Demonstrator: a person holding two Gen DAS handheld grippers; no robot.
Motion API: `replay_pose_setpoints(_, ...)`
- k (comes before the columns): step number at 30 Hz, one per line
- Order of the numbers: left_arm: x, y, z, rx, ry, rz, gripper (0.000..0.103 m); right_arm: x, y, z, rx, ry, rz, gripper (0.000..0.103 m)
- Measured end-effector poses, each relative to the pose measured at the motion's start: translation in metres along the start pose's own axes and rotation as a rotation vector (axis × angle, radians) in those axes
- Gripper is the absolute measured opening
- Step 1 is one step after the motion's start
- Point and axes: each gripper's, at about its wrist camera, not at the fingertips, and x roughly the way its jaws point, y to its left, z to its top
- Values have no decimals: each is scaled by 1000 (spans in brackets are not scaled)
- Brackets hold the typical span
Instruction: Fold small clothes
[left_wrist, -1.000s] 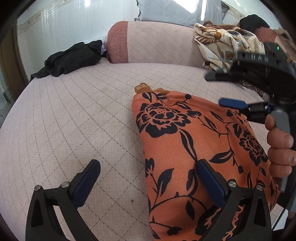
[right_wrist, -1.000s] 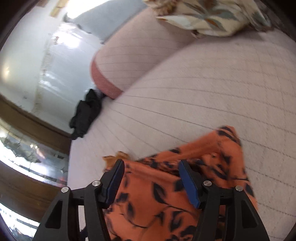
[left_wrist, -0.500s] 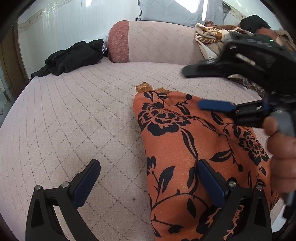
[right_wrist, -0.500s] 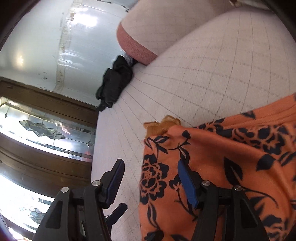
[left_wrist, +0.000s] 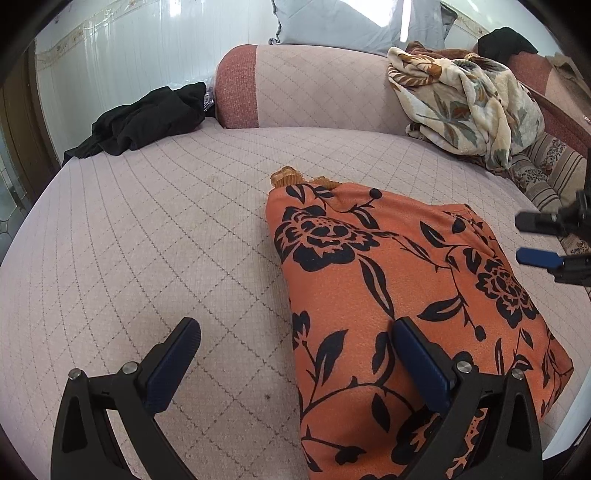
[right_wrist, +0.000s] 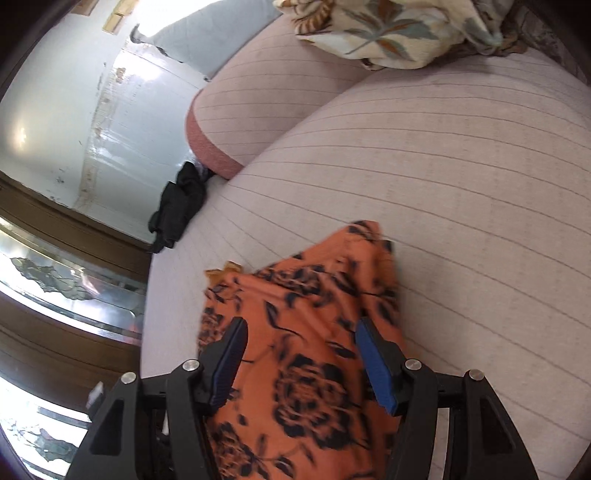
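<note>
On the quilted sofa seat (left_wrist: 155, 229) the orange floral garment (left_wrist: 388, 280) runs lengthwise away from both wide-open, empty hand-held grippers, left hand-held gripper (left_wrist: 295, 350) straddling its near left edge, right hand-held gripper (right_wrist: 301, 345) above its middle, seemingly nearer.

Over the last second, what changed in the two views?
The right gripper swung in over the orange floral garment, then drew back to the right edge of the left view, jaws open, gripping nothing. The left gripper stayed open, straddling the garment's left edge. The garment, black clothes and floral blanket did not shift on the bed.
</note>
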Motion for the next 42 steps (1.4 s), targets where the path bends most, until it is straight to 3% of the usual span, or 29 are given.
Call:
replay_pose_setpoints(7,5,4,2,-20,20,-31,103,6,-23,-12,-39,89,-67,65)
replay_pose_setpoints(15,6,5,2,-19,22,-45,103,28,-34,-19,-29,167,-57,70)
replay_pose_setpoints(26,8,7,3,-23,27,-58,103,35,-40,-17,17,165,19,80)
replay_pose_setpoints(42,8,5,3,-11,24,-59,103,44,-31,-20,-7,181,52,80)
